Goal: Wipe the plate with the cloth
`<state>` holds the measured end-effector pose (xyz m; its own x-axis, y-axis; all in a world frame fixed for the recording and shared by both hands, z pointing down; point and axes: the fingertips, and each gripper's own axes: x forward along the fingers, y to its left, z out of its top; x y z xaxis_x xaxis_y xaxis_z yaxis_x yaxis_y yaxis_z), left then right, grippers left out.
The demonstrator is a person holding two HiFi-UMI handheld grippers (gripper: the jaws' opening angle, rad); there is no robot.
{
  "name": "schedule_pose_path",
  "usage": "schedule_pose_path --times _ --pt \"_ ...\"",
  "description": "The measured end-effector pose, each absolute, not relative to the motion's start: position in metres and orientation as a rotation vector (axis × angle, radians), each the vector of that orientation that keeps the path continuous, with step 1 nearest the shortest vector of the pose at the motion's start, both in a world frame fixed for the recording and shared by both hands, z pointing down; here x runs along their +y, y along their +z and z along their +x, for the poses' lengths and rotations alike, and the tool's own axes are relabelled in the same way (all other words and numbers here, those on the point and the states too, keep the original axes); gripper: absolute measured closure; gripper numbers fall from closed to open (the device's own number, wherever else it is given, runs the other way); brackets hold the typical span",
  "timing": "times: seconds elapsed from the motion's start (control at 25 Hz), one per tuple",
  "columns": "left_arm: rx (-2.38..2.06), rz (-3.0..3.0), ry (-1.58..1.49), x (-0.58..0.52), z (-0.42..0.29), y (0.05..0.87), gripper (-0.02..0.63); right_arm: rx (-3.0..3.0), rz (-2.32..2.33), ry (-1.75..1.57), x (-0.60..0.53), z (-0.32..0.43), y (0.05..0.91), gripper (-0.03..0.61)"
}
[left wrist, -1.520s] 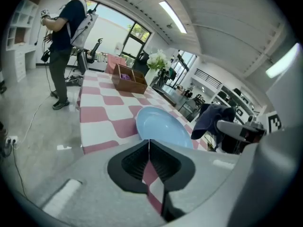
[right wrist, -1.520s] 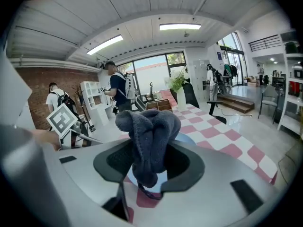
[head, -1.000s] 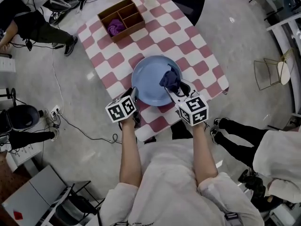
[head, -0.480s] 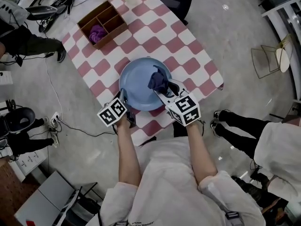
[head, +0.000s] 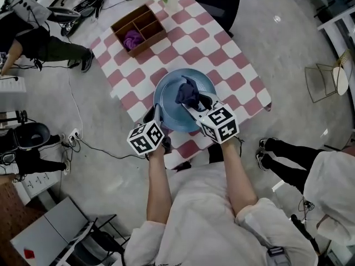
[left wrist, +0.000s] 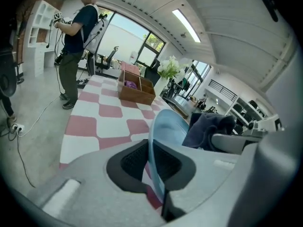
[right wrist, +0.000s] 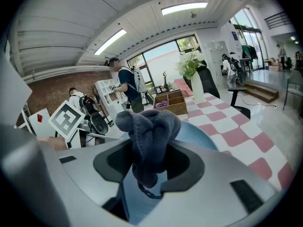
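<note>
Firmly, left claw grips the plate by its rim, right claw clamps the cloth over it.

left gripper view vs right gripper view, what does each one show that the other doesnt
Only the left gripper view shows the left gripper shut on the rim of the blue plate, which stands edge-on between its fingers. Only the right gripper view shows the right gripper pinching the dark cloth between its fingers, with the left gripper's marker cube off to the left. Both show the plate, the cloth, the checked table, the wooden box and the white flowers.
</note>
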<state>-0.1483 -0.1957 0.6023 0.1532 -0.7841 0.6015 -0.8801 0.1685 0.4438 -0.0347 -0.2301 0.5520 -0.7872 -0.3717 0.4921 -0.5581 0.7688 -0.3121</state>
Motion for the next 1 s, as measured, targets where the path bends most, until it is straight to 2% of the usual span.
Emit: schedule_pose_path --times 0.4,1.0 --pt "-1.650 1.850 0.293 -0.151 -0.141 0.558 0.591 -2.544 0.562 0.463 -0.162 -0.110 0.544 0.397" --pt "-1.712 1.974 0.366 -0.141 -0.147 0.520 0.591 -2.601 0.704 0.431 -0.177 -0.113 0.517 0.397"
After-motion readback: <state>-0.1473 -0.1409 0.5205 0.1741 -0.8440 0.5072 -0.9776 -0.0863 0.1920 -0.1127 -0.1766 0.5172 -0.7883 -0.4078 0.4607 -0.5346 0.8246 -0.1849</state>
